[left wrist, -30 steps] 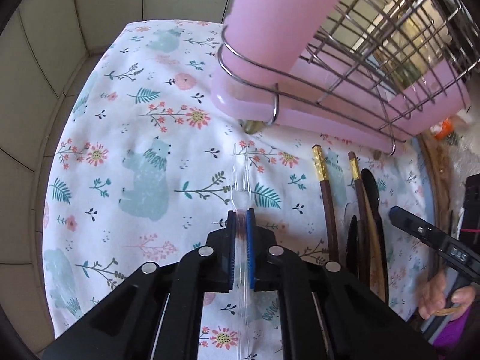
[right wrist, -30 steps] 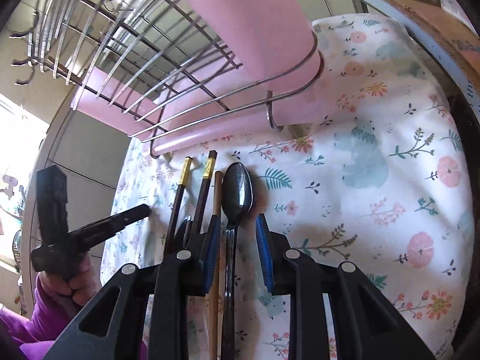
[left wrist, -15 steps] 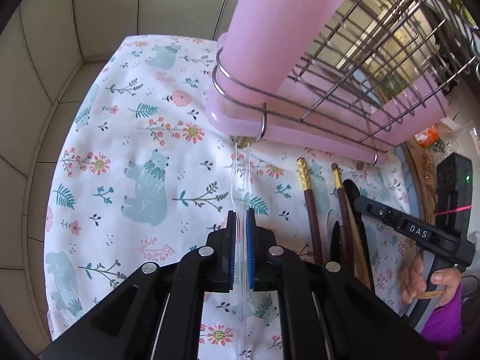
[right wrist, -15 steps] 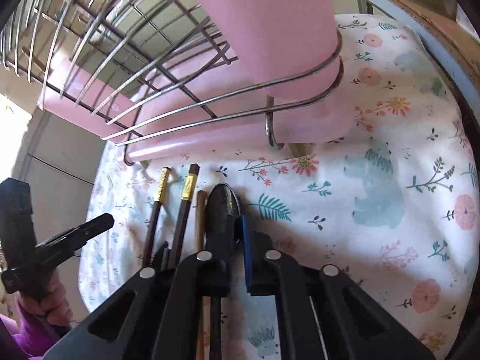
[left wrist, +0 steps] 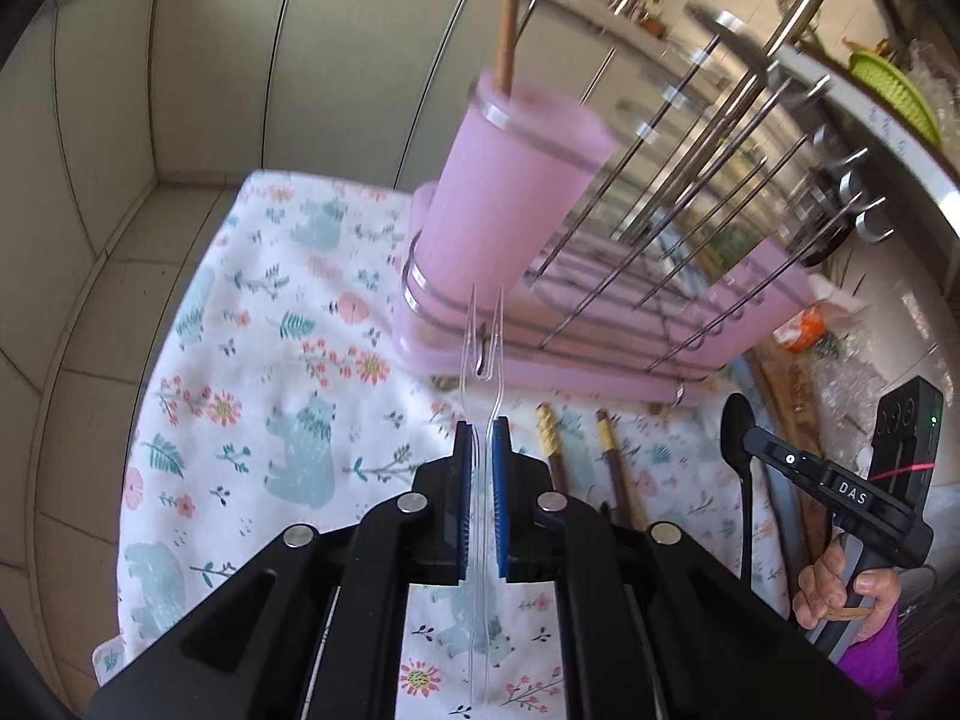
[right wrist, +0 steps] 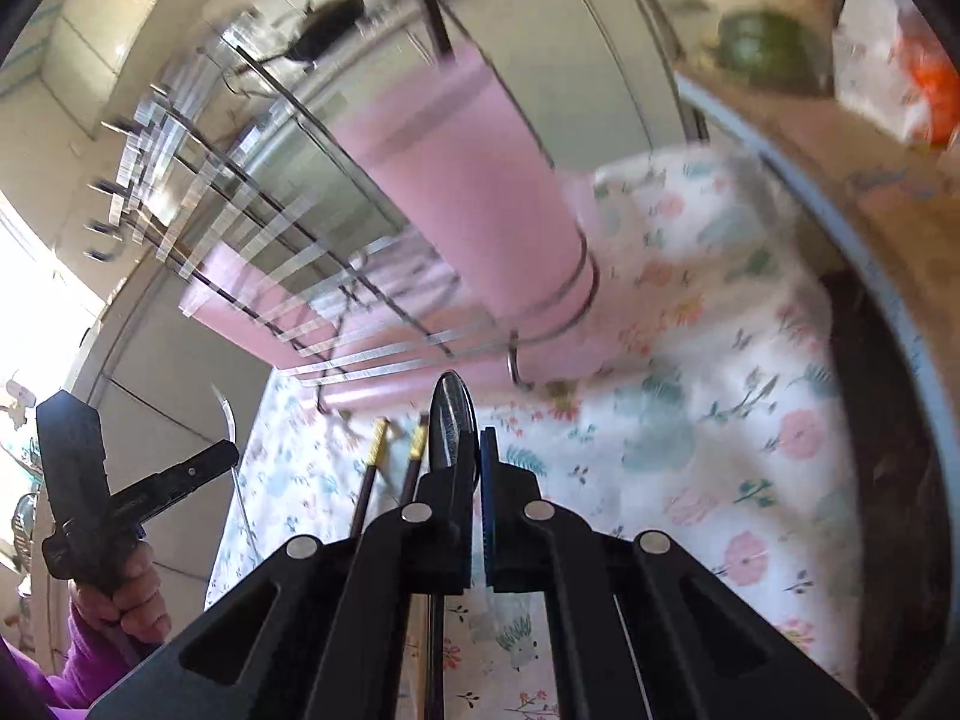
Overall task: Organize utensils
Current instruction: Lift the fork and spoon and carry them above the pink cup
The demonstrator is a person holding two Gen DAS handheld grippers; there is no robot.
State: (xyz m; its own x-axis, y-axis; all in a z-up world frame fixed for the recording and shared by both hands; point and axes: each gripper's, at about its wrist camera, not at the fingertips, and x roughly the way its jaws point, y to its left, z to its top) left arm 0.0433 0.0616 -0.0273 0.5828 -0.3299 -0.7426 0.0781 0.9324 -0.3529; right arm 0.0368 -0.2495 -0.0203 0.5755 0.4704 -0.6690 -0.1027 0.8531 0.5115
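Bright daylight floods in, glaring white at the right camera's left edge. Motion blur smears the wire rack (right wrist: pixel 252 252) and pink cup (left wrist: pixel 516 192); fisheye bends the edges.

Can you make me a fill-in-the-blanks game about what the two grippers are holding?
1. The left gripper is shut on a clear plastic two-pronged ____.
2. The right gripper is shut on a dark metal ____.
3. The tall plastic utensil cup in the wire rack is ____ in colour.
4. Two gold-tipped dark chopsticks lie on the floral ____.

Missing words: fork, spoon, pink, cloth
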